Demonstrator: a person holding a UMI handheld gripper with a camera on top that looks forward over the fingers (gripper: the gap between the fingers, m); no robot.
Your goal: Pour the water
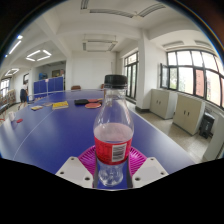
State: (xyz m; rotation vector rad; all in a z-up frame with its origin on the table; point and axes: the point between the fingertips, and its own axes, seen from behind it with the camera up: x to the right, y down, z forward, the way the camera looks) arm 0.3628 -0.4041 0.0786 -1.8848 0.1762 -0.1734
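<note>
A clear plastic bottle (112,125) with a black cap, a red label and reddish liquid stands upright between my fingers. My gripper (112,162) is shut on the bottle's lower part, and the pink pads (88,158) press on it from both sides. The bottle's clear base shows just below the pads. The blue table (55,125) lies under and beyond it. I cannot tell whether the base rests on the table. No cup or other vessel is in view.
Flat yellow (60,104) and red (92,104) things lie at the table's far end, with a small item (37,107) to their left. Grey cabinets (187,112) stand under the windows to the right. A chair (75,88) stands beyond the table.
</note>
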